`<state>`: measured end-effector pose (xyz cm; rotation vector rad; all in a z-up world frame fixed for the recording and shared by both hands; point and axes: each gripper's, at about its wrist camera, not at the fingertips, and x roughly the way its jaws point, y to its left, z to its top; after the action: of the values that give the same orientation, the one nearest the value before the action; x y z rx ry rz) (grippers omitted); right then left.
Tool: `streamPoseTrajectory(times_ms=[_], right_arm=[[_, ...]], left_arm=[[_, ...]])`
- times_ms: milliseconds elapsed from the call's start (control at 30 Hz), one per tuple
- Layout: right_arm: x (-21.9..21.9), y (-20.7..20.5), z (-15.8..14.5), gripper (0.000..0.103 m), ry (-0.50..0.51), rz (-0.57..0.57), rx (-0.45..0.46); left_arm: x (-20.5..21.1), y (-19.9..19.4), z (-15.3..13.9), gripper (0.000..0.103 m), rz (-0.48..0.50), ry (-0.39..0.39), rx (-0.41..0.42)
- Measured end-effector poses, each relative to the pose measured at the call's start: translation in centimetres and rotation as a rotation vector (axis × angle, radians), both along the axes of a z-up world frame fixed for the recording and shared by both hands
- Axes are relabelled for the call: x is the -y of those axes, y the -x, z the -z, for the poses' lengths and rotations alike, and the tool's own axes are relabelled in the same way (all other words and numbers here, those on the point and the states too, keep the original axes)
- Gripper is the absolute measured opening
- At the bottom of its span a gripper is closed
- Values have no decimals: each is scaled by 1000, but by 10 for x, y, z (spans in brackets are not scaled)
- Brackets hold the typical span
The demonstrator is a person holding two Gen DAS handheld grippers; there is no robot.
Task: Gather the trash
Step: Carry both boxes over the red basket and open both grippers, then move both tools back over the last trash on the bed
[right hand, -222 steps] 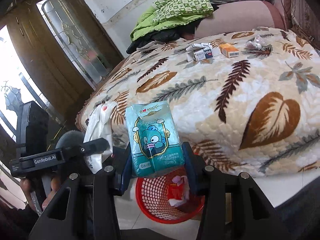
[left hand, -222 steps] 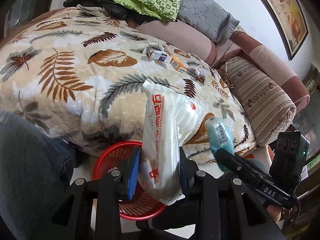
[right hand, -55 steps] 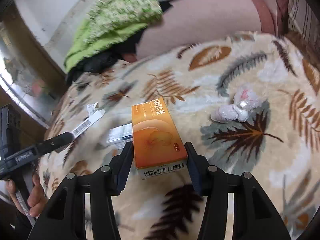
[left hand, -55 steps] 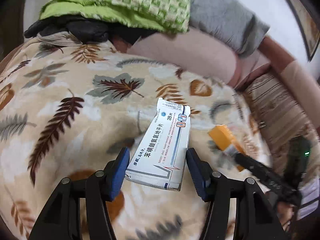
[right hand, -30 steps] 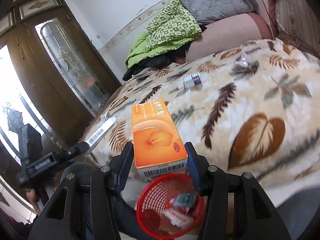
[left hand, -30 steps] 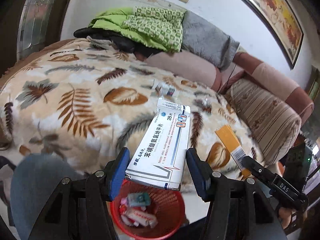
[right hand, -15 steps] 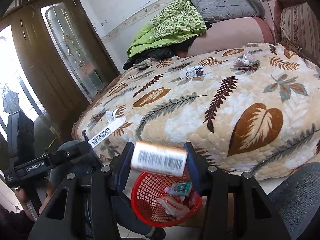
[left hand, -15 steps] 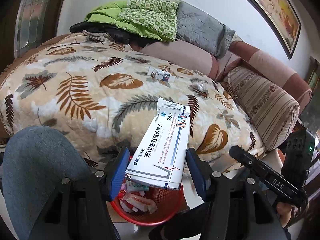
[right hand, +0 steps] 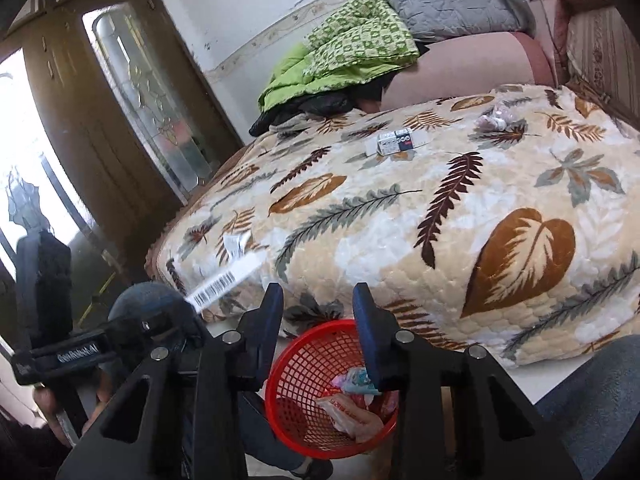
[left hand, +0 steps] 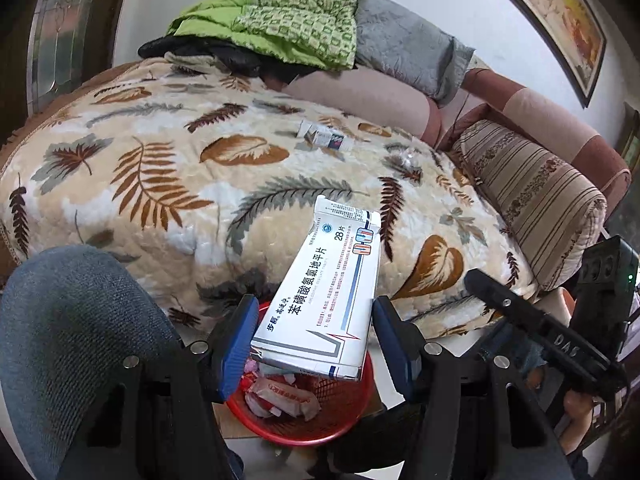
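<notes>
Across the frame spreads a leaf-patterned blanket (right hand: 460, 216), with a red mesh basket (right hand: 304, 364) of wrappers on the floor at its near edge. Left gripper (left hand: 316, 340) grasps a white medicine box (left hand: 324, 300), tilted, directly above the basket. Right gripper (right hand: 318, 328) hangs over the same basket, jaws parted, nothing between them. A small carton (right hand: 394, 142) and crumpled wrapper (right hand: 496, 117) lie well apart on the blanket.
</notes>
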<state>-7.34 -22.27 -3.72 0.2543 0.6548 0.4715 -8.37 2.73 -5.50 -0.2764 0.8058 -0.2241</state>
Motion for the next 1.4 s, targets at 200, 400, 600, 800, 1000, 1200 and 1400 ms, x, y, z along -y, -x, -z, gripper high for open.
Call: streamPoseTrajectory(times_ms=[200,400,600,800,1000,1200,1400], right_arm=[[8,-7,6,35,-13,33,-37],[15,-10,8,36,-42,51,-52],[17,-10,8,37,-47,46,-54],[17,-14,5,50,-70,35,-72],[18,-29,-12,68,-41,56,-43],[21,-79,-41,69,0,17,-40],[44,-156,-69,73,24,77,-42]], left_arm=[[9,-9,13,62,29,-26,-82],[23,-18,28,63,86,-54,-168],[26,-22,32,67,101,-52,-199],[17,-36,19,70,87,-13,-181],[13,-68,-8,75,90,5,-135],[19,-127,-47,76,145,-29,-60],[34,-211,-69,82,152,-142,17]])
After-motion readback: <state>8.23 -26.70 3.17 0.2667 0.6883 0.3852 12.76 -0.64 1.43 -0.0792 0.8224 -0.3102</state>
